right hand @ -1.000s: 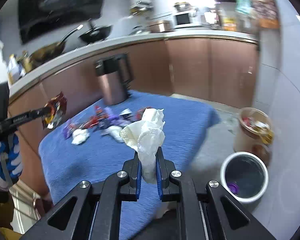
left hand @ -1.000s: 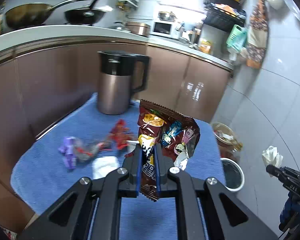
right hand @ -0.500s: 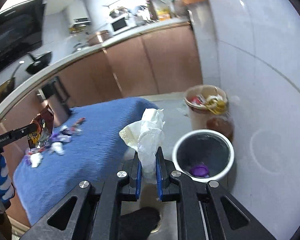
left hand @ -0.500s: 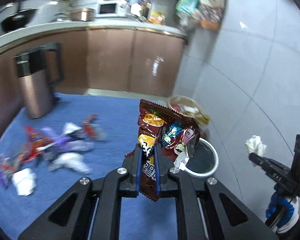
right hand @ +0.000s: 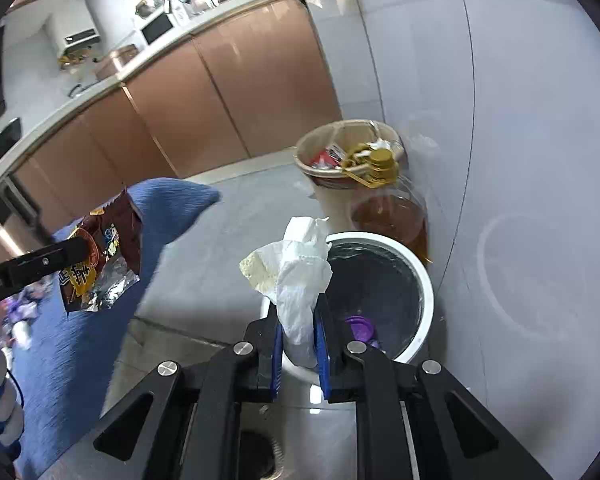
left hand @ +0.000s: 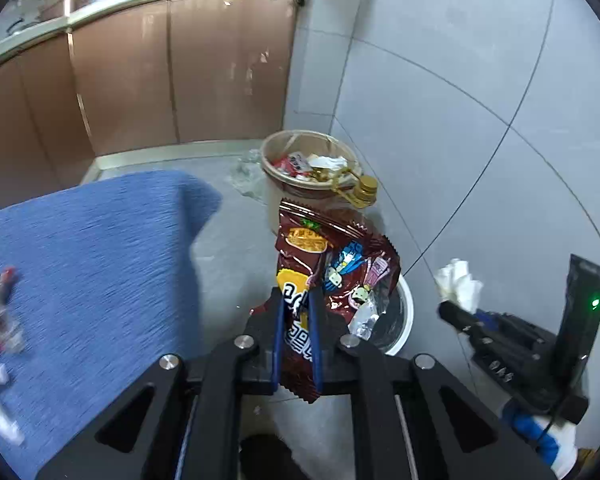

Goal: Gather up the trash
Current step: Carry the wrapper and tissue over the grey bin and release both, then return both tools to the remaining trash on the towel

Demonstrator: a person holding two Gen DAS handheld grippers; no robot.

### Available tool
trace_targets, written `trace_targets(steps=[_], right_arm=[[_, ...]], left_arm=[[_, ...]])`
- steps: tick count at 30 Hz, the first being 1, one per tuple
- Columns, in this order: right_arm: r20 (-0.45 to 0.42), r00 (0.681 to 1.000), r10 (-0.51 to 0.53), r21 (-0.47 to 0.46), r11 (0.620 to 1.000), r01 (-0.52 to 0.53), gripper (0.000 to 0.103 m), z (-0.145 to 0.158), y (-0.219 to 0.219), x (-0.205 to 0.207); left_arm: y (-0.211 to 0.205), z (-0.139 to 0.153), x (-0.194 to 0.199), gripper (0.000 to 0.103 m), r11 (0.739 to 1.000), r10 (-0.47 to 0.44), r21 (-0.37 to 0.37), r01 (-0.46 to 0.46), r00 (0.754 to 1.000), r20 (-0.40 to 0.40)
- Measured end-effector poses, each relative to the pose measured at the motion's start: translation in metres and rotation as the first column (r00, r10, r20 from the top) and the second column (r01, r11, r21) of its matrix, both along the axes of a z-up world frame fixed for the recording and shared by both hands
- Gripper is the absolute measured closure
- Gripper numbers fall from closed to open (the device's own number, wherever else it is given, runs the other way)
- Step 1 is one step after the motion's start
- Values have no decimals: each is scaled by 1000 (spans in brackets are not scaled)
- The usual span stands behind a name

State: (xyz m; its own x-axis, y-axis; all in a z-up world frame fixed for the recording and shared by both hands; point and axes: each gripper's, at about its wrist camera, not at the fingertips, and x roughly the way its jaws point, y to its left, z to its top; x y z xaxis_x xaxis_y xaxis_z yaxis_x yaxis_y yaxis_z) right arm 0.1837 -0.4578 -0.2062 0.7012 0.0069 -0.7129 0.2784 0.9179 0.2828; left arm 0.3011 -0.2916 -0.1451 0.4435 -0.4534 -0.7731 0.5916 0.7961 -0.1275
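My left gripper (left hand: pixel 296 300) is shut on a dark red snack wrapper (left hand: pixel 332 264) and holds it over the floor, in front of the white trash bin (left hand: pixel 404 320). The wrapper also shows in the right wrist view (right hand: pixel 96 256). My right gripper (right hand: pixel 298 312) is shut on a crumpled white tissue (right hand: pixel 296 276) just above the near rim of the white trash bin (right hand: pixel 424 292), which holds a purple scrap (right hand: pixel 360 328). The tissue also shows in the left wrist view (left hand: pixel 460 284).
A tan bin (left hand: pixel 304 168) full of rubbish stands behind the white one, with a jug of amber liquid (right hand: pixel 396 220) beside it against the tiled wall. The blue-covered table (left hand: pixel 80 272) at the left carries several wrappers (left hand: pixel 0 320). Brown cabinets (left hand: pixel 172 68) run behind.
Both grippers have swung right, away from the table and toward the bins, each still holding its piece. The white bin is now close under the right gripper.
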Motion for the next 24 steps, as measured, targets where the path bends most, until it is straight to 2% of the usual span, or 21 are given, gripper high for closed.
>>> trace_targets(steps=[3, 5, 6, 8, 9, 10, 13, 18, 24], right_arm=[[-29, 999, -19, 9, 1000, 19, 88, -16, -16, 16], [-47, 998, -34, 8, 999, 34, 83, -25, -23, 24], [-59, 997, -41, 10, 999, 41, 82, -29, -26, 26], [-80, 995, -53, 10, 999, 54, 63, -36, -30, 28], [-88, 994, -58, 4, 998, 59, 59, -38, -31, 29], [-95, 994, -61, -2, 998, 61, 57, -41, -32, 29], [-105, 992, -67, -11, 998, 67, 56, -44, -33, 26], [-111, 991, -76, -21, 997, 74, 53, -44, -31, 21], [-87, 992, -89, -27, 996, 87, 50, -31, -20, 10]], left_arm=[[-26, -8, 15, 89, 1000, -4, -5, 4, 1000, -10], [-38, -13, 22, 88, 1000, -12, -23, 11, 999, -30], [-45, -16, 26, 83, 999, -13, -34, 12, 999, -40], [-52, -21, 29, 66, 999, -10, -47, 7, 998, -55], [-56, -24, 31, 53, 998, -1, -56, -3, 998, -64], [-60, -25, 33, 49, 998, 2, -64, -7, 998, -70], [-70, -29, 36, 48, 997, -12, -83, 4, 996, -90], [-74, -26, 30, 48, 997, -17, -81, 10, 997, -80], [-59, -12, 14, 48, 998, 11, -60, -11, 1000, -9]])
